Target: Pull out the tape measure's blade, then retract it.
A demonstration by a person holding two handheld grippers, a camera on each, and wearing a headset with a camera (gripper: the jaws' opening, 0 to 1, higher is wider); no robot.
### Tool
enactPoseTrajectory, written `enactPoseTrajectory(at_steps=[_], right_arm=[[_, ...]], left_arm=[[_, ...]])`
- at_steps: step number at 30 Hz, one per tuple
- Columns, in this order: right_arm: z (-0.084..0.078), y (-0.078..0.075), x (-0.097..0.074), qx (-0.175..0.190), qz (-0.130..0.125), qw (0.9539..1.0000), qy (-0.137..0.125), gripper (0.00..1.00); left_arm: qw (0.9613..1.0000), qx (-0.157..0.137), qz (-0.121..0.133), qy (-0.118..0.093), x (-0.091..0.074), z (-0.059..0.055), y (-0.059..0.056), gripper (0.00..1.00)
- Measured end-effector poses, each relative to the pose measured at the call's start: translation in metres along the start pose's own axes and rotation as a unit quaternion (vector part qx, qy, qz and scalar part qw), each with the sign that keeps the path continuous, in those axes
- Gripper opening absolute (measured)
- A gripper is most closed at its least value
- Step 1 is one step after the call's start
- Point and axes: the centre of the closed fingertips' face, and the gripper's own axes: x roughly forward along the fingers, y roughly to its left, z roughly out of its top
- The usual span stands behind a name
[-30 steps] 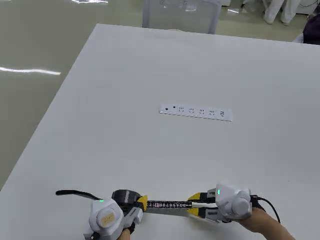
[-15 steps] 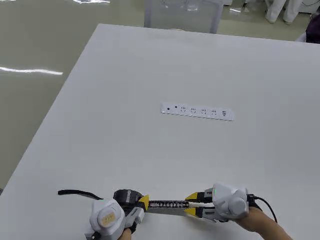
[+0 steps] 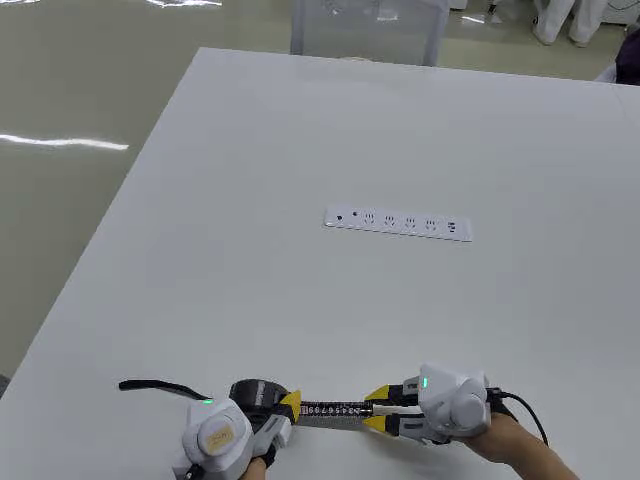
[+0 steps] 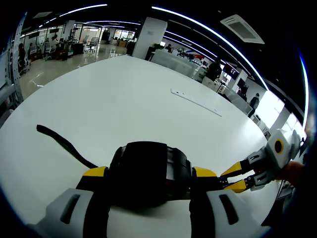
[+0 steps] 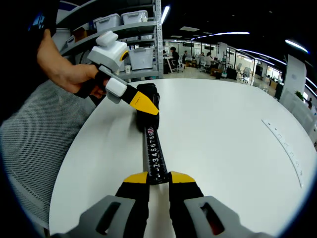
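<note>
The stretch of blade (image 5: 153, 153) between my two claws is shorter than it was a second ago. My right claw (image 5: 158, 177) has crept toward 9 o'clock, closer to the tape measure (image 3: 254, 394), while the power strip (image 3: 398, 222) has drifted the other way in the head view, so this is more than my head moving. I judge the pull-out is done and I am feeding the blade home.

My right claw is clamped on the blade's end, with the numerals running away from it to the black body. My left claw (image 4: 148, 173) is closed around that body, a yellow tip on each side, holding it on the worktop (image 3: 300, 150) at about 6 o'clock, near my edge. Its black strap (image 3: 155, 386) trails off toward 9 o'clock.

The worktop is plain white and bare around us, with the power strip well apart at 12 o'clock. Beyond it lies a glossy pale floor (image 3: 80, 80). Storage shelves (image 5: 133, 29) and a mesh chair (image 5: 34, 163) stand behind me.
</note>
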Motion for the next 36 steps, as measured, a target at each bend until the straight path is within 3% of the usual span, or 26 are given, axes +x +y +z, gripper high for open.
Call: enactPoseTrajectory(at_steps=[36], right_arm=[[0.018,0.005,0.028,0.000,0.012,0.9999,-0.007,0.13]], left_arm=[[1.0000,-0.003,-0.001,-0.001,0.000,0.001,0.000,0.63]])
